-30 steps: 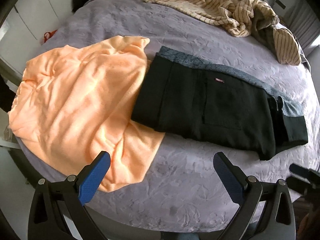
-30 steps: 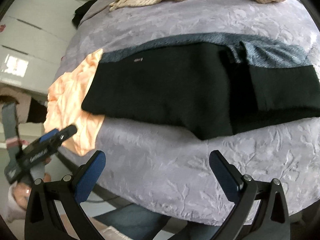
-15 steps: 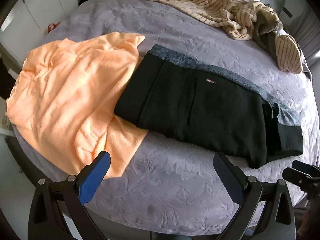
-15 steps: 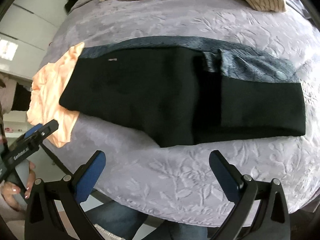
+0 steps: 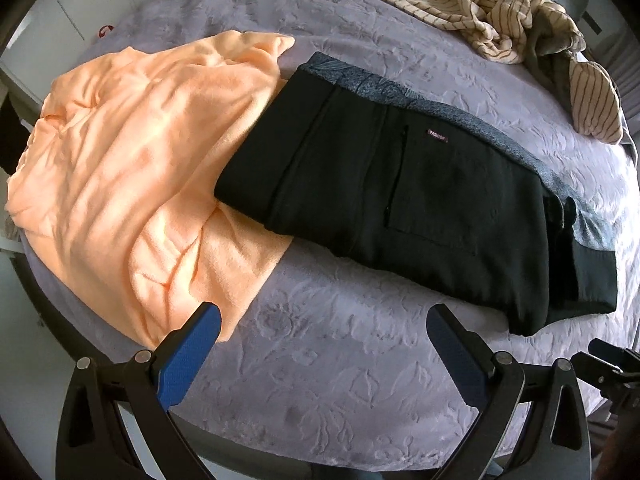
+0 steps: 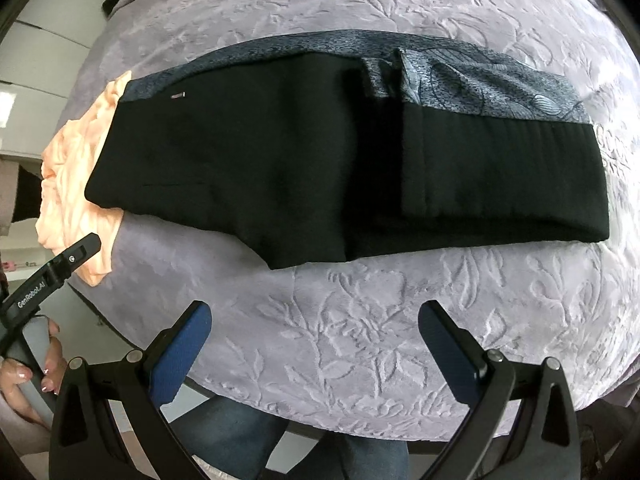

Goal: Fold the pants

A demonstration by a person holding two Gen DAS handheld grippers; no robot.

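Black pants (image 5: 404,196) with a grey patterned lining lie folded in a long flat band on the grey bedspread (image 5: 340,368); in the right wrist view the pants (image 6: 304,168) stretch across the middle. My left gripper (image 5: 322,328) hovers open over the bed's near edge, short of the pants, nothing between its blue pads. My right gripper (image 6: 314,328) is open too, just in front of the pants' near edge and apart from them. The pants' left end rests on an orange garment (image 5: 132,168).
A striped beige garment (image 5: 472,12) is heaped at the far side of the bed. The orange garment (image 6: 76,184) hangs over the left edge. A hand (image 6: 28,376) holds the other gripper's handle at lower left. Pale cabinets (image 5: 80,4) stand behind.
Both grippers have moved in closer over the bed, so the pants now look larger and nearer. The pants and other clothes have not moved. Both grippers stayed open.
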